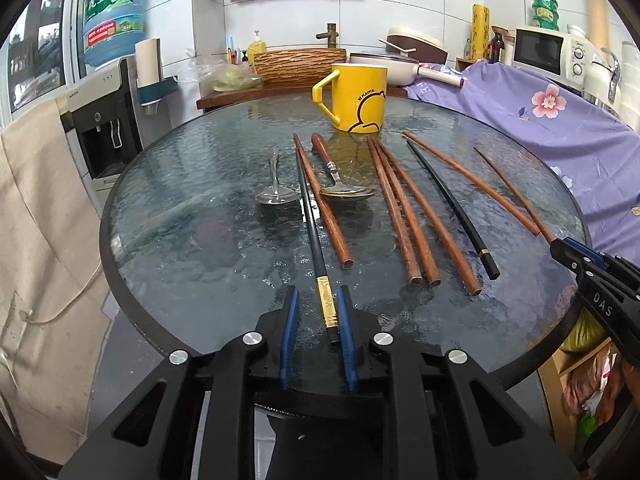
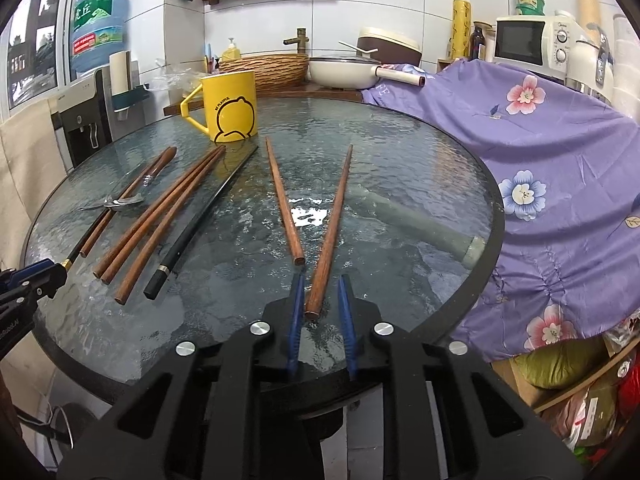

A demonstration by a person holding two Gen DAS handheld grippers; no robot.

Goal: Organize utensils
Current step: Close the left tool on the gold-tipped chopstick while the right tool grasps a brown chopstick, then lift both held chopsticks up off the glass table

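On the round glass table (image 1: 192, 248) lie several brown chopsticks, two black ones and two spoons, in front of a yellow mug (image 1: 360, 100). My left gripper (image 1: 318, 292) is at the near edge, open narrowly. The gold-banded end of a black chopstick (image 1: 310, 216) lies between its blue pads, close to the right pad and clear of the left one. My right gripper (image 2: 320, 280) is also narrowly open, astride the thick end of a brown chopstick (image 2: 332, 224), with a gap on each side. A metal spoon (image 1: 276, 194) and a wooden-handled spoon (image 1: 344, 190) lie left of centre.
A purple floral cloth (image 2: 560, 160) drapes over the table's right side. A water dispenser (image 1: 104, 128) stands at the left. Behind the table a wooden counter holds a woven basin (image 1: 300, 64) and a white pan (image 2: 344, 70). A second black chopstick (image 2: 204, 216) lies mid-table.
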